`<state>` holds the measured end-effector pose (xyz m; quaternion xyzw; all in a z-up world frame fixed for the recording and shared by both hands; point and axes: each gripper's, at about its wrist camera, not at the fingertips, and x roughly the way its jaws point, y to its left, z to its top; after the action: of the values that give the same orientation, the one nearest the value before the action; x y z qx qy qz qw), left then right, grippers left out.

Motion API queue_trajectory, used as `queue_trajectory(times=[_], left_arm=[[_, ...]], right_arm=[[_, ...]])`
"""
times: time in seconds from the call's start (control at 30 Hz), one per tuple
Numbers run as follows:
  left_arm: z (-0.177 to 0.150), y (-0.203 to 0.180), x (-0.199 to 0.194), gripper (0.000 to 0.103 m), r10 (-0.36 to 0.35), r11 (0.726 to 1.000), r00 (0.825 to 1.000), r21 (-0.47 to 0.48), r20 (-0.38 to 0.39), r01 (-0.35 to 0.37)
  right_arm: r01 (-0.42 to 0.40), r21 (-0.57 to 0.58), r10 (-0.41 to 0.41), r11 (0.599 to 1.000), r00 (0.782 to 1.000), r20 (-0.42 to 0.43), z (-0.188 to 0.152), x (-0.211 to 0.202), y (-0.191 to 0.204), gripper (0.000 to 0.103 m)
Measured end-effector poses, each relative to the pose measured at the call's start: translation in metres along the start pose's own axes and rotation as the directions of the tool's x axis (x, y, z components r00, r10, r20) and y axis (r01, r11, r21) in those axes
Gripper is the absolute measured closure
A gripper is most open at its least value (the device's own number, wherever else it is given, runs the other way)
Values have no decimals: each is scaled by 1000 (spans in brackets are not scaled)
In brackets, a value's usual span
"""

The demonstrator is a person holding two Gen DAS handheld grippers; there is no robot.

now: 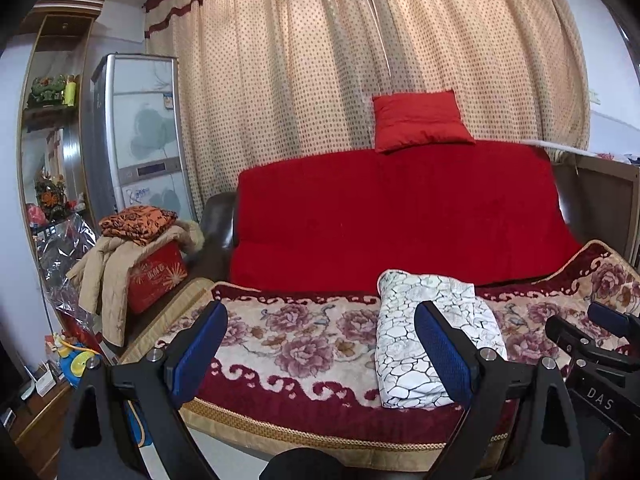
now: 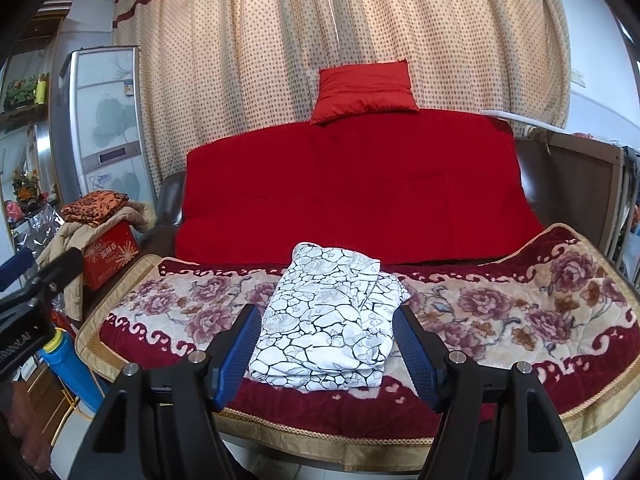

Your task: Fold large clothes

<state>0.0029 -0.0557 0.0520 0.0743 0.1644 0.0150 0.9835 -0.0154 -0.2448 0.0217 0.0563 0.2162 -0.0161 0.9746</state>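
Both claws, left claw [image 1: 320, 344] and right claw [image 2: 326, 344], wide apart, empty, short of the folded garment [image 2: 328, 320].

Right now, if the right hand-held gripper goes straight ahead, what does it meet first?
Most likely the folded white garment lying on the floral blanket, framed between the open right hand-held gripper; depth is uncertain.
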Motion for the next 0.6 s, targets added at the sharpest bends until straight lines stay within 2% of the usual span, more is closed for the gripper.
queue_trajectory(times=[0.33, 0.6], left_arm=[[-2, -5, 13, 8, -33, 999, 999, 2, -6, 33], [1, -5, 48, 8, -32, 999, 999, -29, -38, 31]], right_arm=[[20, -3, -20, 1000, 1000, -11, -1, 11, 1, 31], [13, -26, -14, 1000, 999, -43, 7, 42, 6, 31]])
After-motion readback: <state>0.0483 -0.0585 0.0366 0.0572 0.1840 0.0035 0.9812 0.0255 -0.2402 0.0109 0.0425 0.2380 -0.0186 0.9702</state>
